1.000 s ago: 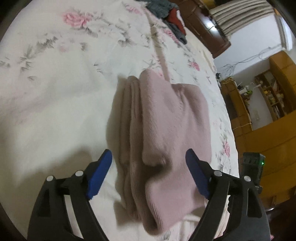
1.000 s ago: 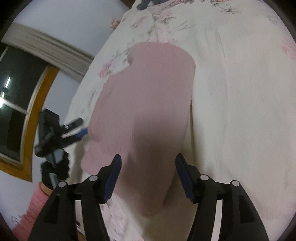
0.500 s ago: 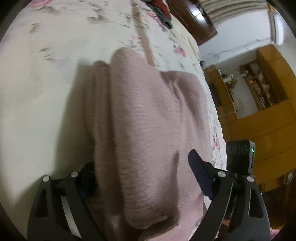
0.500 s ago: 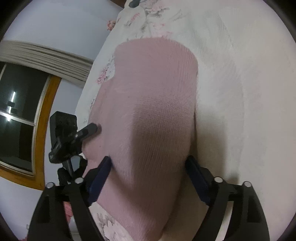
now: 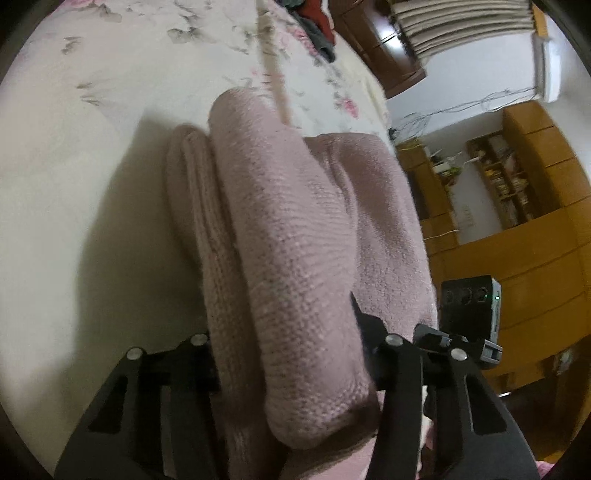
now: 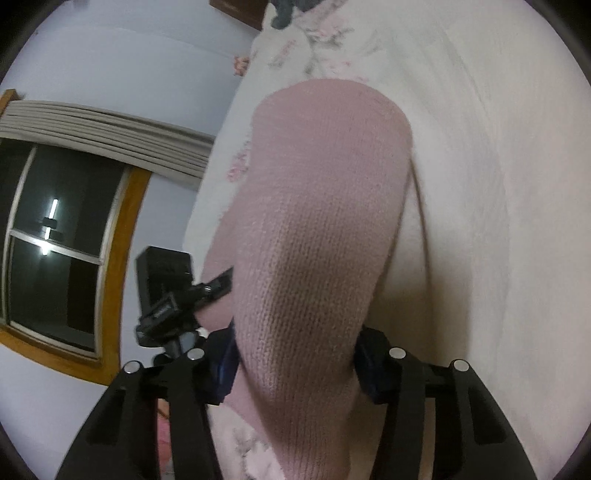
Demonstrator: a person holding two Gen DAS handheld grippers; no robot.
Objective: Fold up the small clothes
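1. A bed covered by a cream floral bedsheet (image 5: 92, 155) fills the scene, with wooden shelving (image 5: 517, 192) along the wall on one side and a dark window (image 6: 55, 240) on the other.
2. Nearest the left wrist camera, the left gripper (image 5: 288, 350) clamps the near edge of the folded pink knit garment (image 5: 295, 229), its fingers pressed into the thick stack of layers.
3. Nearest the right wrist camera, the right gripper (image 6: 295, 354) grips the same garment's other near end, blue pads (image 6: 223, 365) squeezing the knit from both sides.
4. The garment lies on the sheet, stretching away from both grippers.
5. Farther off, a pile of dark and red clothes (image 5: 314, 22) lies near the far end of the bed.
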